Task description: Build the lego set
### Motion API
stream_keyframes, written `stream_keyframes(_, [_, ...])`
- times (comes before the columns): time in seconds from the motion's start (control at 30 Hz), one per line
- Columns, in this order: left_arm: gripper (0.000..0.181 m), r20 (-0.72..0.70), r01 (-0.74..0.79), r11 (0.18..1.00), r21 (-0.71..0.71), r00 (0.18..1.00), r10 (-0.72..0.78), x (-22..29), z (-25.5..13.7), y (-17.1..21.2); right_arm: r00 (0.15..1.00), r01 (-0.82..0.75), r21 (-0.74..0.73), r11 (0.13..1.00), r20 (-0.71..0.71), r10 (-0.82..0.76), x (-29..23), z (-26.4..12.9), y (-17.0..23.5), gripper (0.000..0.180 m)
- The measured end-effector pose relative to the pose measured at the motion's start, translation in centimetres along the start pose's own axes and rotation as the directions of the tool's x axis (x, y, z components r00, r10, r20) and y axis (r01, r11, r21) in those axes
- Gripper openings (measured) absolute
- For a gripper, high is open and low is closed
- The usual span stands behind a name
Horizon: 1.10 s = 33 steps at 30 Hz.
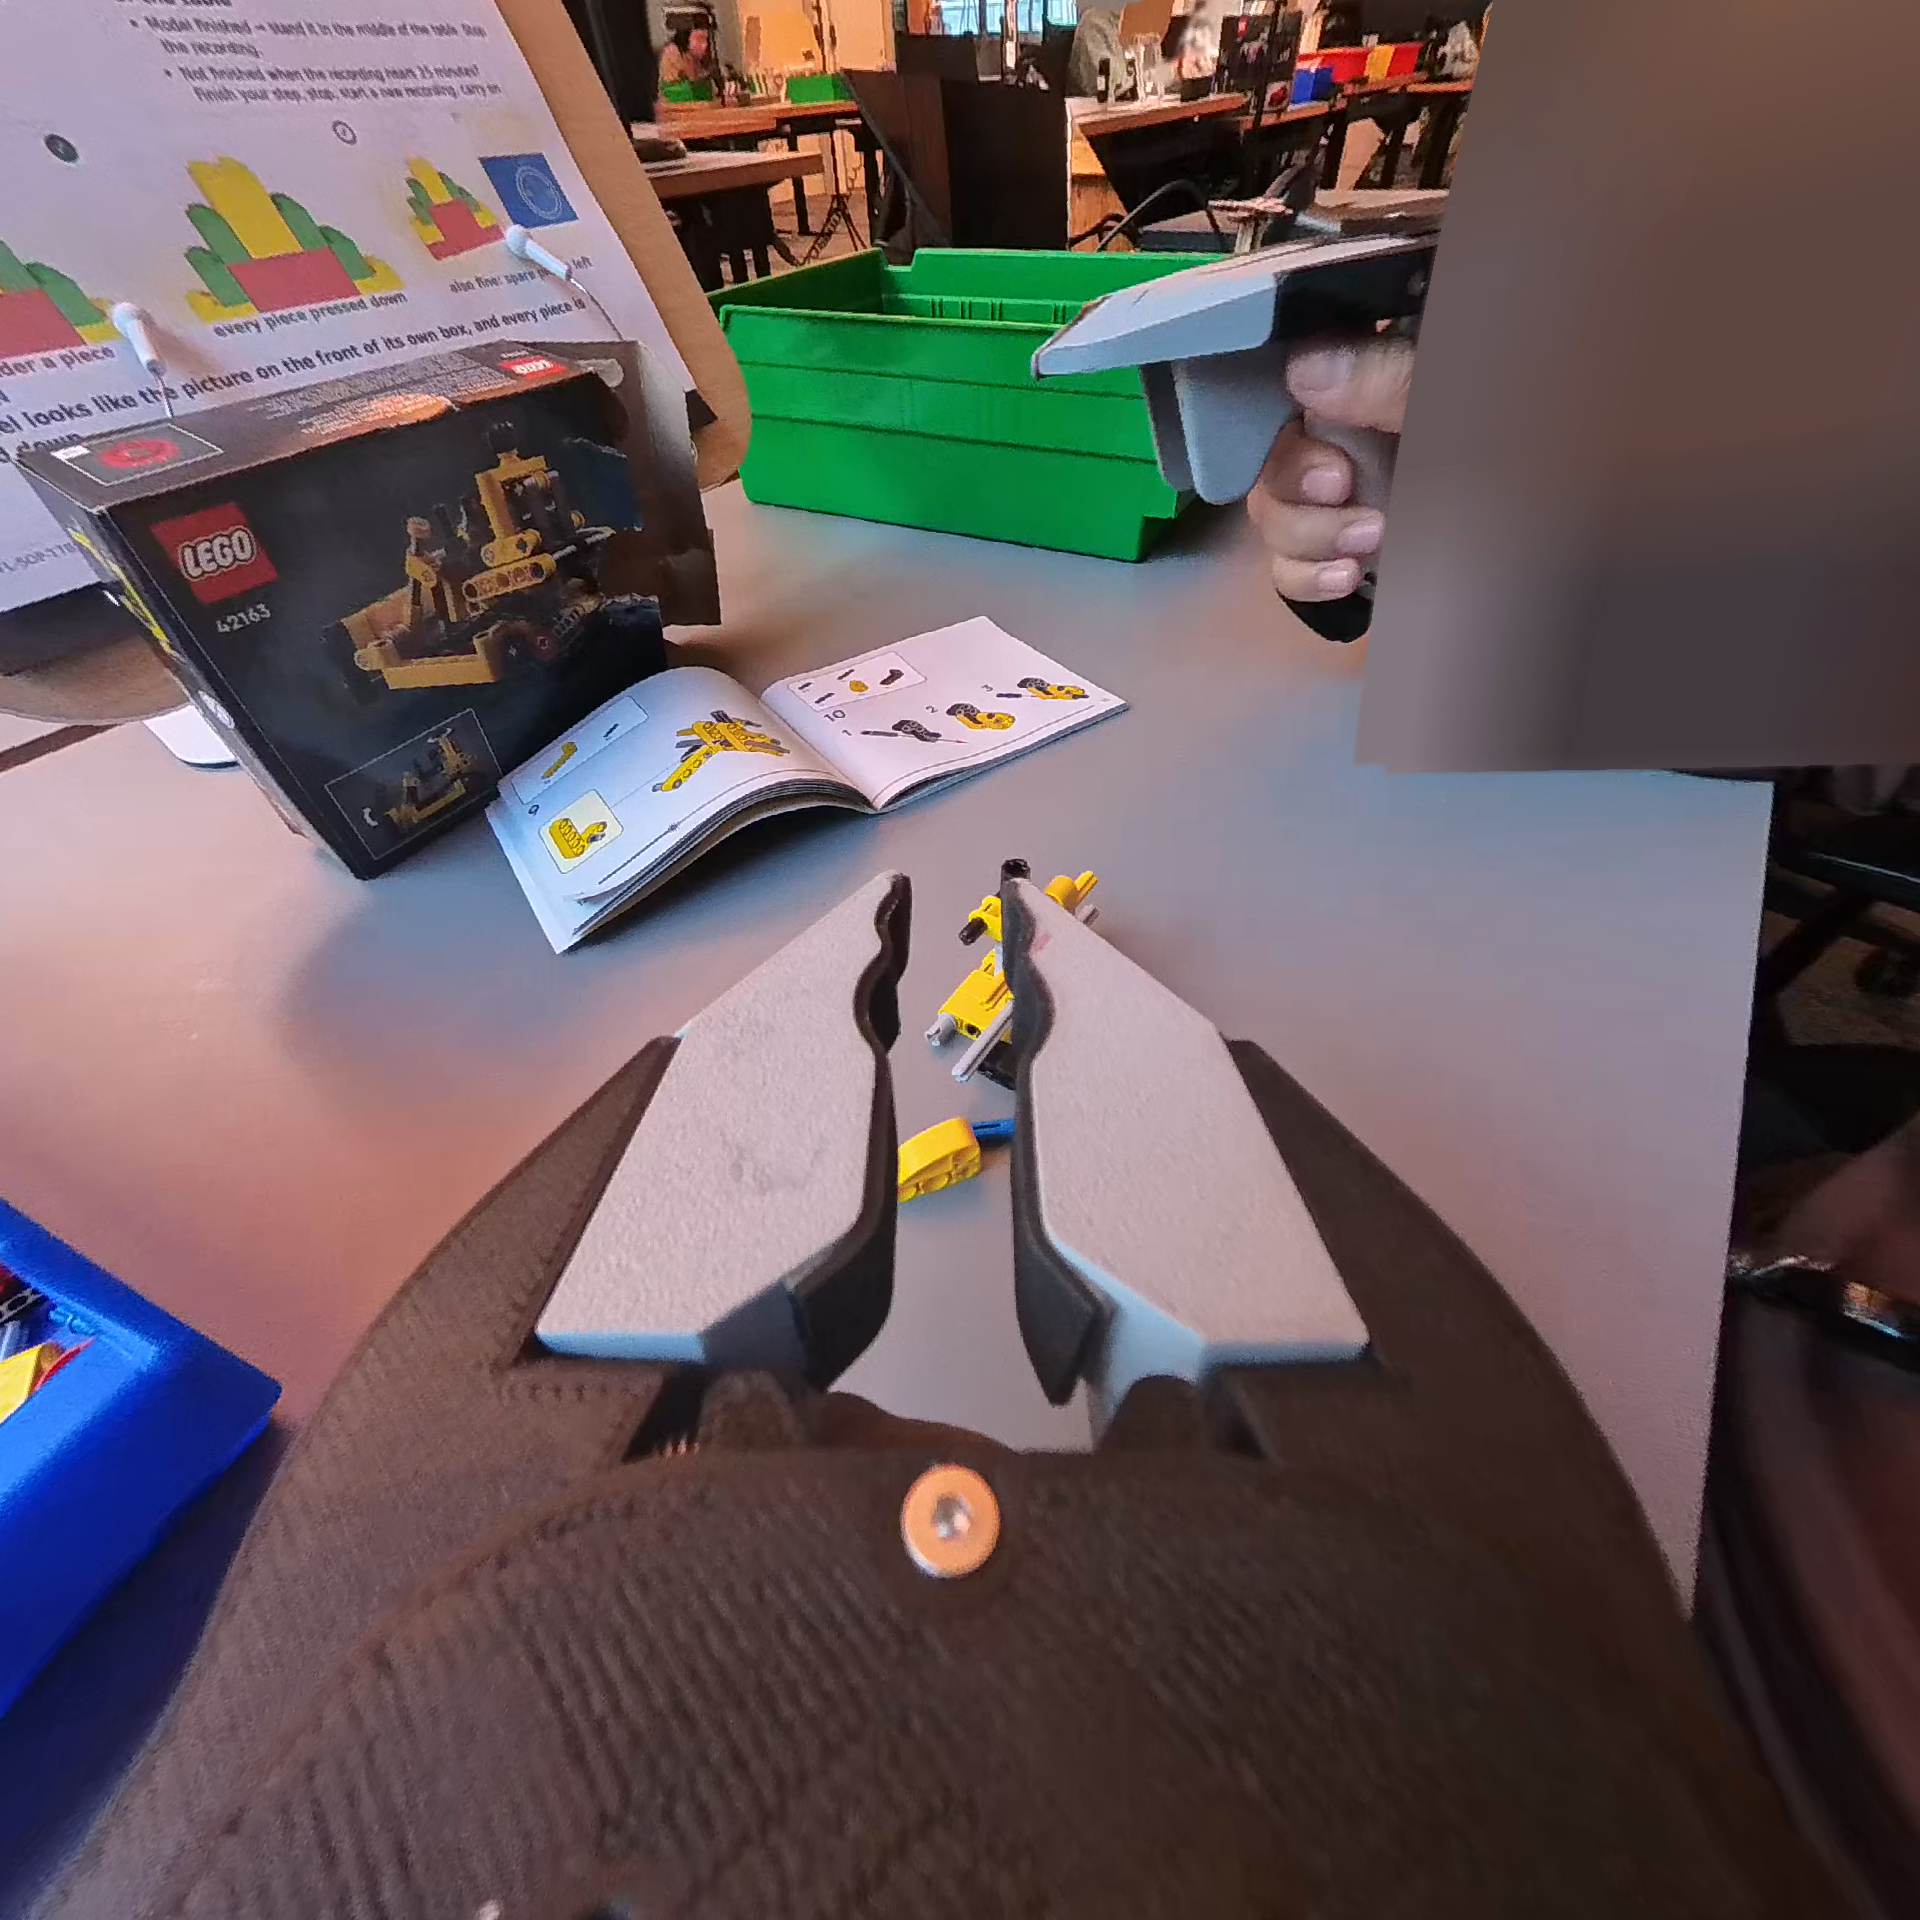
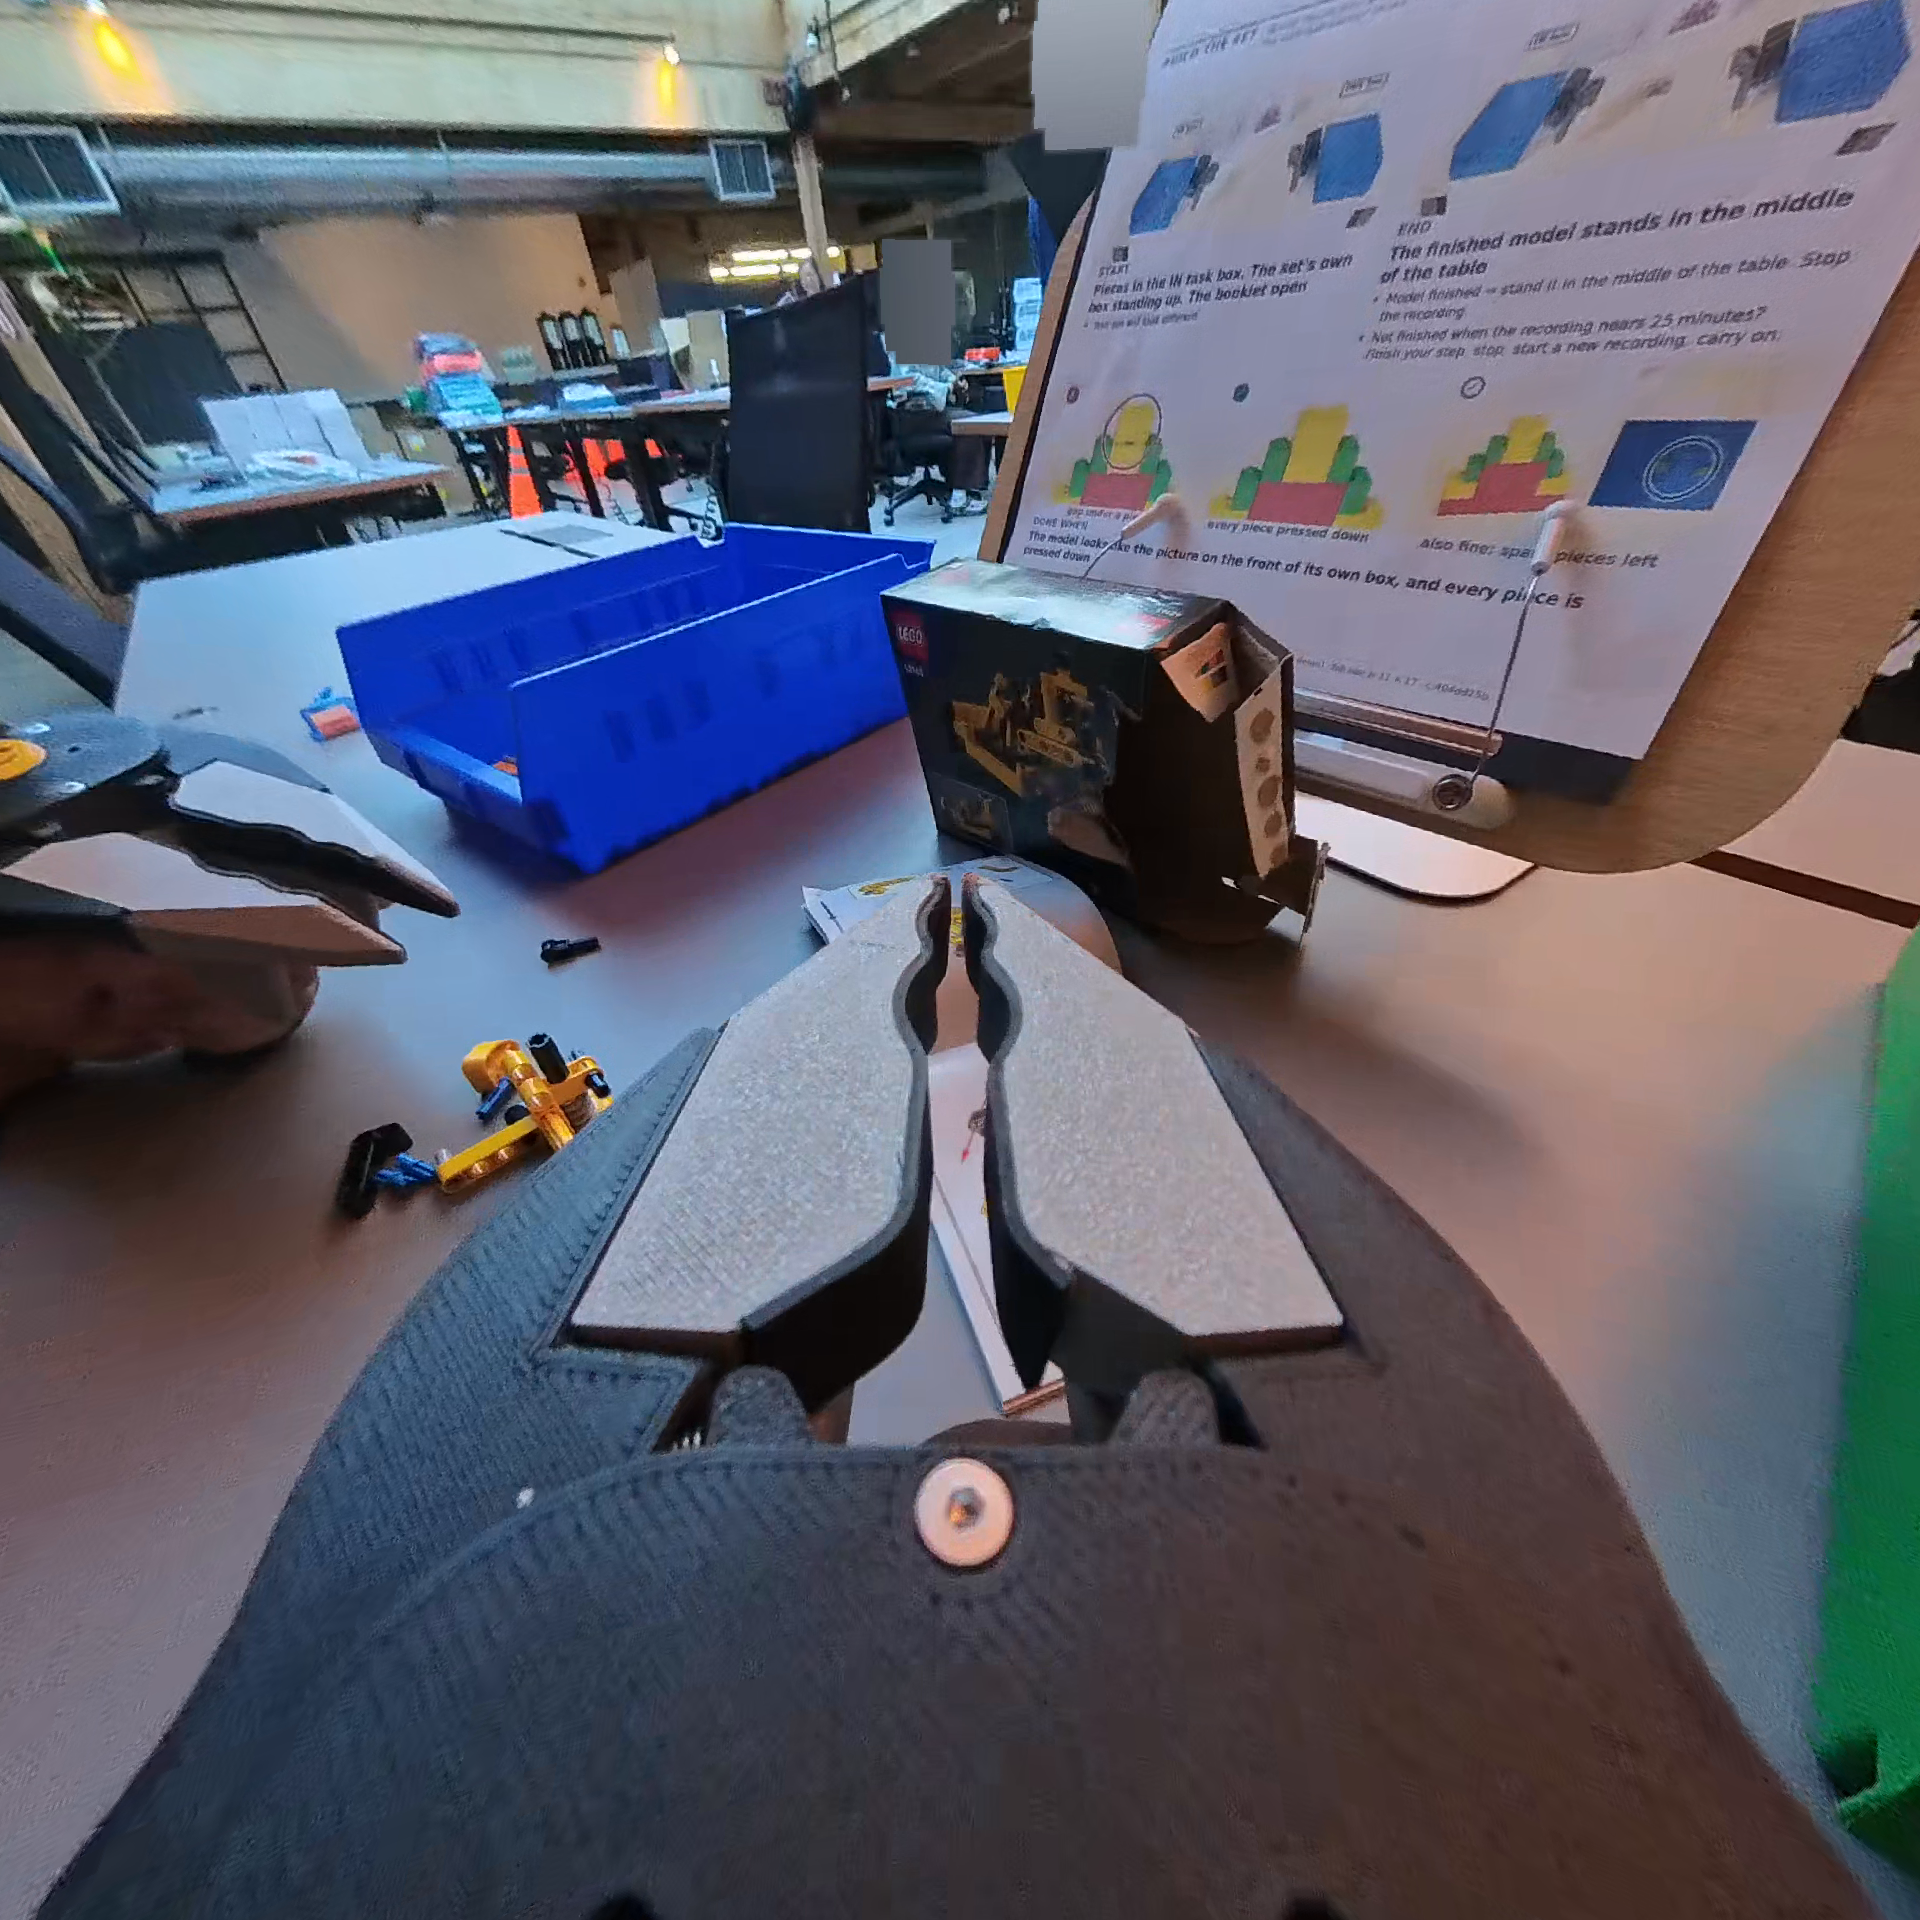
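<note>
A partly built yellow lego assembly (image 1: 977, 997) lies on the grey table (image 1: 1403, 1039), with a loose yellow piece with a blue pin (image 1: 940, 1158) just in front of it. My left gripper (image 1: 956, 891) is open and empty, hovering over them with both seen between its fingers. The right wrist view shows the assembly (image 2: 530, 1101), a black piece with blue pins (image 2: 374, 1169), a small black pin (image 2: 569, 948) and the left gripper (image 2: 426, 925). My right gripper (image 2: 956, 888) is shut and empty above the open booklet (image 2: 961, 1205). It also shows at the right of the left wrist view (image 1: 1049, 358).
The lego box (image 1: 384, 613) stands behind the open booklet (image 1: 790, 758), in front of an instruction board (image 1: 291, 208). A green bin (image 1: 935, 416) sits at the back right. A blue bin (image 2: 623, 686) holding pieces sits left of the box (image 2: 1091, 727). The tips of one gripper are about 20 cm away from the tips of the other. The small black pin (image 2: 569, 948) lies some 10 cm from my left tips, 25 cm from my right tips.
</note>
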<state>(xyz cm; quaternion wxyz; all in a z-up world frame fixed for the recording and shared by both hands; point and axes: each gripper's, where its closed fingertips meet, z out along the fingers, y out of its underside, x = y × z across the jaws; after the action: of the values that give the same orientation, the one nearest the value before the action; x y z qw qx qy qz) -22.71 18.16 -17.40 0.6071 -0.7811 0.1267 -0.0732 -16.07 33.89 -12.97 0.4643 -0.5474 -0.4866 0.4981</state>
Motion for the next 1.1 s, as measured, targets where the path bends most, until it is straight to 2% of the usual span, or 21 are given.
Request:
stream_keyframes(0.3, [0.014,0.005,-0.004,1.0,-0.001,1.0,0.004,0.0,0.0,0.0,0.992,0.108,-0.06,0.992,0.067,-0.104,-2.4,0.9,1.2,0.0])
stream_keyframes(0.43, [0.014,0.022,0.007,1.0,0.008,1.0,-0.007,-0.4,-0.1,-0.1,0.976,0.14,-0.087,0.986,0.181,-0.123,-4.5,1.2,2.0,0.0])
stream_keyframes(0.63, [0.014,0.023,-0.004,1.0,0.008,1.0,0.003,-0.3,0.0,-0.1,0.918,0.271,-0.19,0.943,0.345,-0.195,-8.2,1.9,5.2,0.011])
stream_keyframes(0.73, [0.014,0.023,-0.006,1.0,0.01,1.0,0.006,-0.3,-0.1,-0.1,0.9,0.292,-0.254,0.922,0.398,-0.175,-9.6,2.3,6.8,0.035])
stream_keyframes(0.9, [0.014,0.023,-0.013,1.0,0.004,1.0,0.013,-0.2,0.1,-0.1,0.871,0.402,-0.323,0.857,0.423,-0.249,-10.7,3.2,9.3,0.037])
stream_keyframes(1.1, [0.014,0.025,-0.035,0.999,-0.007,0.999,0.035,-0.1,0.3,0.0,0.848,0.446,-0.334,0.83,0.455,-0.273,-12.0,4.0,9.9,0.038])
